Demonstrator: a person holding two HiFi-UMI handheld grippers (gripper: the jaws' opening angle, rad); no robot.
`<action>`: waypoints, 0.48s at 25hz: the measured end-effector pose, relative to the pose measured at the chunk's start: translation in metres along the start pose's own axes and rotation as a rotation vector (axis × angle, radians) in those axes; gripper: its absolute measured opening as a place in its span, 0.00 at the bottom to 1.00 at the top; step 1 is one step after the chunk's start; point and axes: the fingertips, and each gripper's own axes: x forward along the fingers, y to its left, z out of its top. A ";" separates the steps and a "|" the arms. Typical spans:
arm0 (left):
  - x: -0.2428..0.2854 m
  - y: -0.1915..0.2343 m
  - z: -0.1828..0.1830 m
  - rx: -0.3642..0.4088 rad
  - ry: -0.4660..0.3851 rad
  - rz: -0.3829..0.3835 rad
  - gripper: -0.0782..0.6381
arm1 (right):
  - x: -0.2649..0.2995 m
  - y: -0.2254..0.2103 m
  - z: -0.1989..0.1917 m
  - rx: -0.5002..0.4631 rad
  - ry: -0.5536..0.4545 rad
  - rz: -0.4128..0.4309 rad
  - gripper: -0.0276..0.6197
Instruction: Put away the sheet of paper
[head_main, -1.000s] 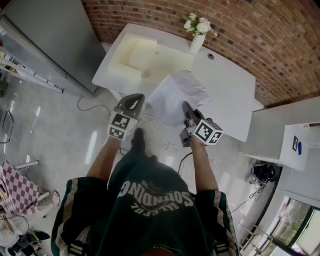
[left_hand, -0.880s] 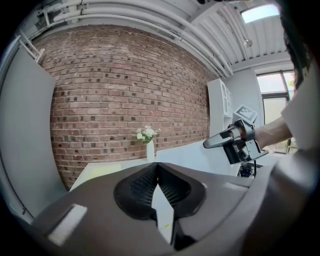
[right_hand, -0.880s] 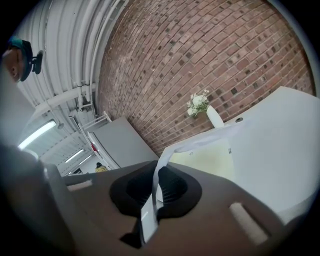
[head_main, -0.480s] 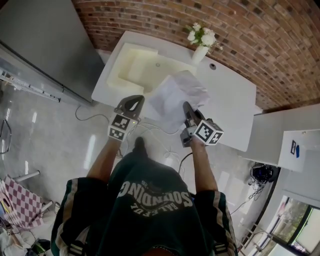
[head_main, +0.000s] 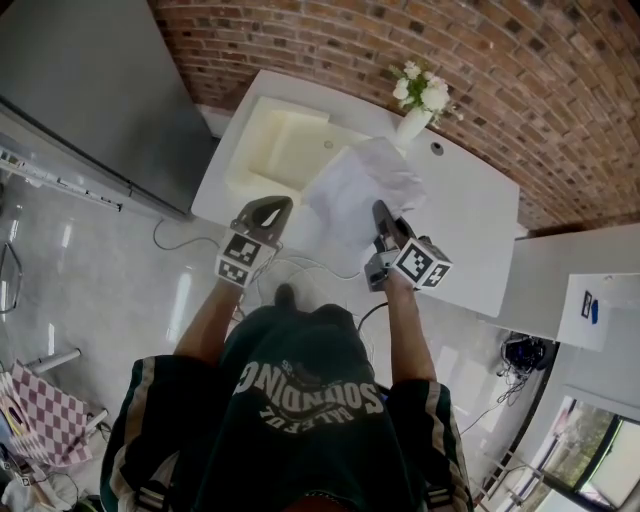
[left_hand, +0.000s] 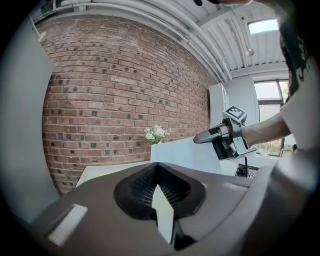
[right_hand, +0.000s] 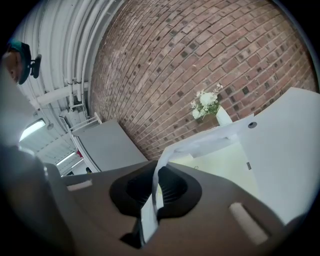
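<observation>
The white sheet of paper hangs crumpled over the near edge of the white table. My right gripper is shut on its near edge. In the right gripper view the sheet runs up out of the closed jaws of that gripper toward the table. My left gripper is held level to the left of the sheet, apart from it. Its jaws are together, and I see nothing gripped between them. The right gripper shows at the right of the left gripper view.
A cream tray lies on the table's left part, beyond the sheet. A white vase of flowers stands at the back by the brick wall. A grey cabinet is at the left, and cables lie on the floor under the grippers.
The table and vase have shifted slightly right and down in the head view. Both grippers keep their pose, and the right one still holds the sheet.
</observation>
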 end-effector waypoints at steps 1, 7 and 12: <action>-0.001 0.003 0.002 -0.002 -0.008 -0.002 0.12 | 0.004 0.002 0.001 0.002 -0.004 0.001 0.05; 0.003 0.013 0.009 0.001 -0.031 -0.002 0.12 | 0.017 0.001 0.001 0.011 0.003 -0.005 0.05; 0.011 0.019 0.010 -0.006 -0.036 0.003 0.12 | 0.028 -0.007 0.001 0.012 0.016 -0.003 0.05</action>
